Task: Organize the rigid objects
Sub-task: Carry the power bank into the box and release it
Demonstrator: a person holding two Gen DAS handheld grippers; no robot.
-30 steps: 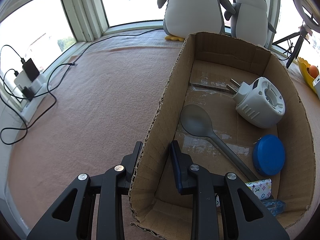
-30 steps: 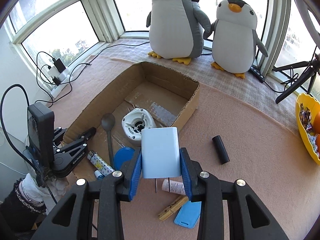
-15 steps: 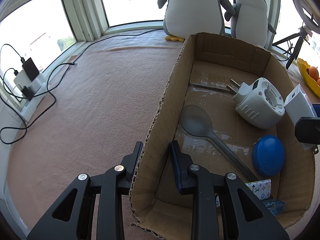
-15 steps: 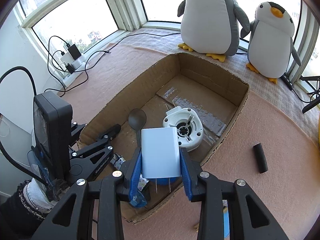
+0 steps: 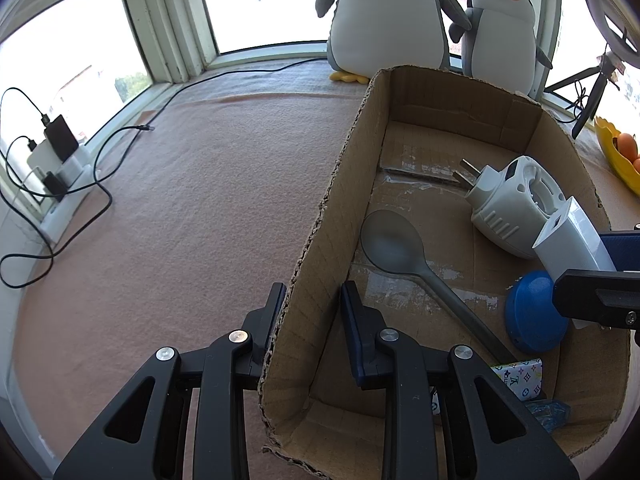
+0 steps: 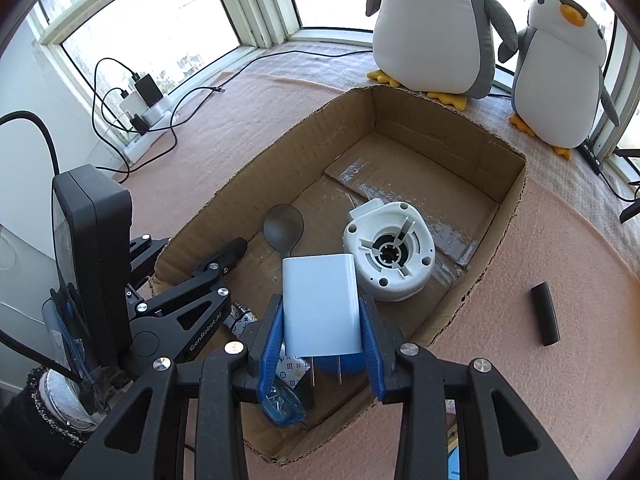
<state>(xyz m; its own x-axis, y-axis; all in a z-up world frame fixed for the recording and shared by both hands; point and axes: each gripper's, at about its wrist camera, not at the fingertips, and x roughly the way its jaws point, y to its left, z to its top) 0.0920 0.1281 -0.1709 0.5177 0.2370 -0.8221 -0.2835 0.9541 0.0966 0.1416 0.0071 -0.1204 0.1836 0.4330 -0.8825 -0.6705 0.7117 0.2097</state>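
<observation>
Left wrist view: the left gripper [image 5: 310,308] is clamped narrow on the box [image 5: 320,232] wall. Inside the box lie a spoon [image 5: 394,246], a plug unit [image 5: 516,208] and a blue lid [image 5: 534,316]. The box sits on pink carpet [image 5: 200,200] by windows.

Right wrist view: the right gripper [image 6: 322,320] grips a white charger [image 6: 320,304] over the box's near end. Only here: a black cylinder [image 6: 544,314] outside the box.

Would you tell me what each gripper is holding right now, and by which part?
The right gripper clamps the white charger by its two side faces; the left gripper grips the cardboard box by its side wall.
</observation>
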